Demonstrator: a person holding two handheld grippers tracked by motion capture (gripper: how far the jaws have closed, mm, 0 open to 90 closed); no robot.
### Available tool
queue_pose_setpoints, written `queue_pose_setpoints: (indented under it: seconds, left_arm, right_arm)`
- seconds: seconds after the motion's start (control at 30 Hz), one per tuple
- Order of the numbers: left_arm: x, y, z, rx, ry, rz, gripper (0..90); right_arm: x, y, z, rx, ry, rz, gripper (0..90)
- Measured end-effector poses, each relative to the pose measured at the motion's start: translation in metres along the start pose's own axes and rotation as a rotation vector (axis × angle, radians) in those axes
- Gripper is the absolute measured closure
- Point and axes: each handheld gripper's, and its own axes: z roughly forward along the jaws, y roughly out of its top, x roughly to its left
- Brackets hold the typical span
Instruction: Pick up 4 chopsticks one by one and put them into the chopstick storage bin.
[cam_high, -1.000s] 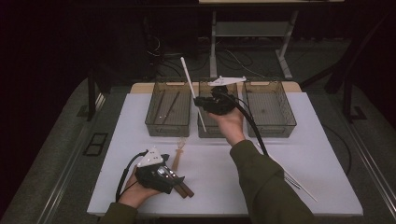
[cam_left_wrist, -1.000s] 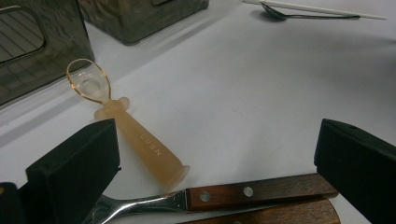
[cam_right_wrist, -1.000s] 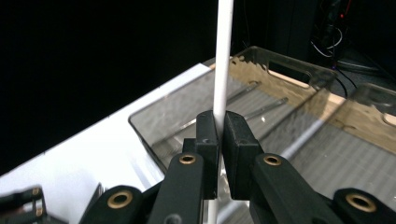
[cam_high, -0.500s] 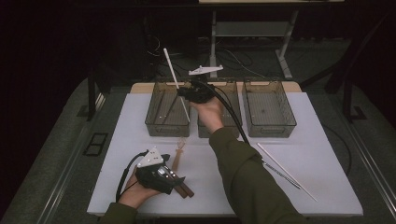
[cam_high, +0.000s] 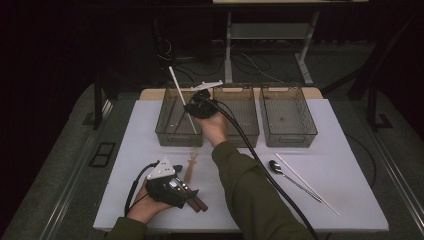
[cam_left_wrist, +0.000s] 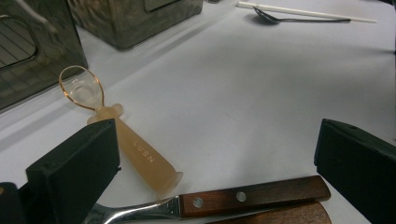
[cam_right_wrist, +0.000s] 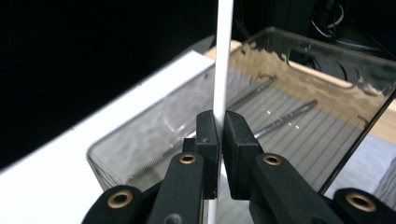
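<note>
The white chopstick (cam_high: 181, 98) is pinched between the pressed-together jaws of the right gripper (cam_high: 199, 106) at upper centre of the high view, its long axis slanting from upper left down into the left bin (cam_high: 165, 131), while the left gripper (cam_high: 172, 189), jaws spread, rests at lower left.

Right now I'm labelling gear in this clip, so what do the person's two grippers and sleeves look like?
Both are black handheld units. The left gripper carries a grey three-cornered plate on top and trails a black cable looping behind the hand. The right gripper bears a similar pale plate, and its thick black cable runs back along the arm. In the right gripper view its jaws show brass-coloured pivot pins. Both sleeves are dark olive green.
</note>
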Motion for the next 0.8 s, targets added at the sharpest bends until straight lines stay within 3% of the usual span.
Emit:
queue_pose_setpoints:
  seconds: [0.3, 0.47, 0.8]
  left_arm:
    - [-0.001, 0.000, 0.001, 0.002, -0.005, 0.005, 0.0]
    - [0.000, 0.000, 0.000, 0.002, -0.003, 0.007, 0.0]
    - [-0.001, 0.000, 0.000, 0.006, -0.002, 0.010, 0.0]
  right_arm:
    - [0.000, -0.014, 0.015, 0.077, -0.027, -0.015, 83.7]
    - [-0.001, -0.013, 0.012, 0.073, -0.041, -0.010, 62.1]
    - [-0.009, -0.012, -0.014, 0.053, -0.003, -0.002, 47.0]
